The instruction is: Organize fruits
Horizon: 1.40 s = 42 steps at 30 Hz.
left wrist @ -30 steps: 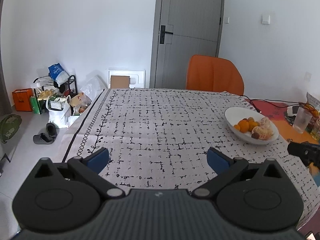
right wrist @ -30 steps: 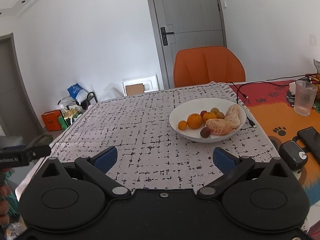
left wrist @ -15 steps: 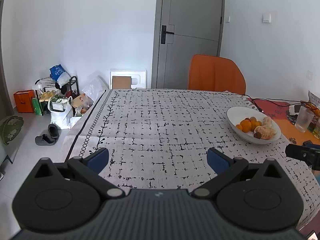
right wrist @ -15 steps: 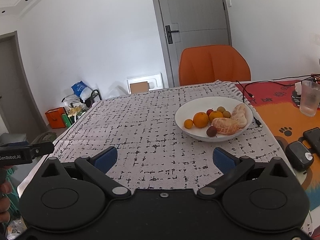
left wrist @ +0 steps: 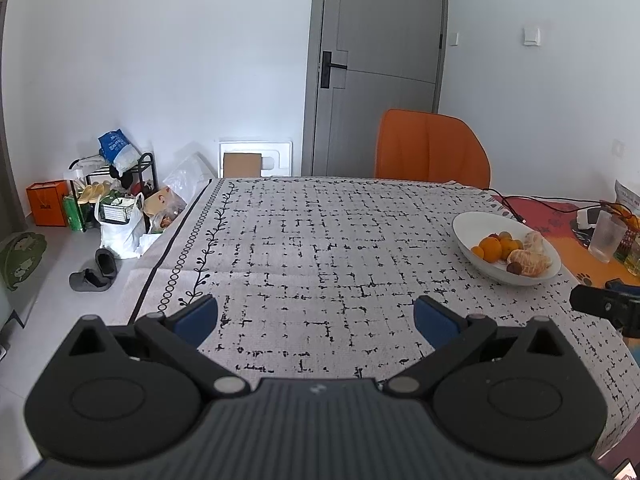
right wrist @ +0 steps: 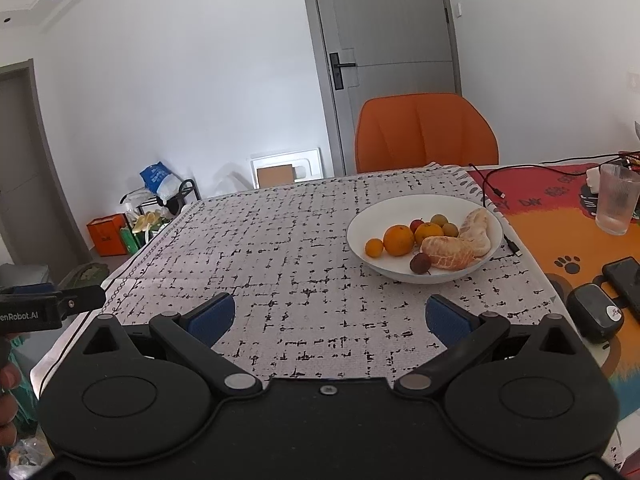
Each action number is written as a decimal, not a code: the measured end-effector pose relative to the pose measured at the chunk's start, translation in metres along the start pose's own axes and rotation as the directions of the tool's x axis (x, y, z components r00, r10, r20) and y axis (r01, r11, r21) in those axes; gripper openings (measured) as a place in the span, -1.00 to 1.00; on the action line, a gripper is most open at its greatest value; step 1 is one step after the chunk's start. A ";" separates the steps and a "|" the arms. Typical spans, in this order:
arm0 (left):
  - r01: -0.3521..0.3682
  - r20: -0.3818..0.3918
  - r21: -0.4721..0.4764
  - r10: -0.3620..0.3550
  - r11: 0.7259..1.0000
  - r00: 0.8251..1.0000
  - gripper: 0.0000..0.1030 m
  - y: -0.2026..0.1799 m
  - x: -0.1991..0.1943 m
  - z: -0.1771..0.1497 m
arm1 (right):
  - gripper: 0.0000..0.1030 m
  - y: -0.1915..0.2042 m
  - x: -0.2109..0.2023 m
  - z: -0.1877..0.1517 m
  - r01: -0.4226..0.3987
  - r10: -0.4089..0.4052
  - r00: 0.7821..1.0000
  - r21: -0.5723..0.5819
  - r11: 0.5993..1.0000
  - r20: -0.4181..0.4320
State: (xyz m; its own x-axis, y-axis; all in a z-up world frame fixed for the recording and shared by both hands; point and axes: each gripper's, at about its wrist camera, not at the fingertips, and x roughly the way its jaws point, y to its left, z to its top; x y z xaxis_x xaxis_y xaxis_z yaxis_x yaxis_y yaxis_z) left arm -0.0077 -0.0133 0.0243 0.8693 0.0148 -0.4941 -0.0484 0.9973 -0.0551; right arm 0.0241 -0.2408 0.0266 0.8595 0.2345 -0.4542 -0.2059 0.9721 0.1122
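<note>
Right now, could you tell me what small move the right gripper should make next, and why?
Probably ease the right gripper forward toward the white bowl: its jaws are open and empty, and all the fruit, like the small orange at the near left, sits there.

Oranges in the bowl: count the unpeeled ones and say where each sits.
3, in the bowl: small orange far left, large orange beside it, third orange behind the peeled citrus. More may be hidden behind it.
</note>
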 end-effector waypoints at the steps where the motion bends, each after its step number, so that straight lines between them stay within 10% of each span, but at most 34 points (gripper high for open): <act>1: -0.001 0.002 0.002 0.001 1.000 1.000 1.00 0.000 0.000 0.000 | 1.00 0.001 0.000 0.000 0.000 0.000 1.000 -0.001 1.000 0.002; 42: 0.002 -0.001 0.014 -0.002 1.000 1.000 1.00 -0.001 0.000 -0.003 | 1.00 -0.003 0.000 -0.001 0.001 -0.001 1.000 -0.003 1.000 0.005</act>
State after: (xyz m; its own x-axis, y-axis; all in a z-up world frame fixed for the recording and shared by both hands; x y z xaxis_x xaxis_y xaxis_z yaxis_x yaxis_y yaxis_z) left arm -0.0092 -0.0146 0.0222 0.8691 0.0131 -0.4945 -0.0399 0.9983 -0.0436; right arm 0.0236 -0.2433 0.0252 0.8619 0.2339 -0.4500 -0.2065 0.9723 0.1097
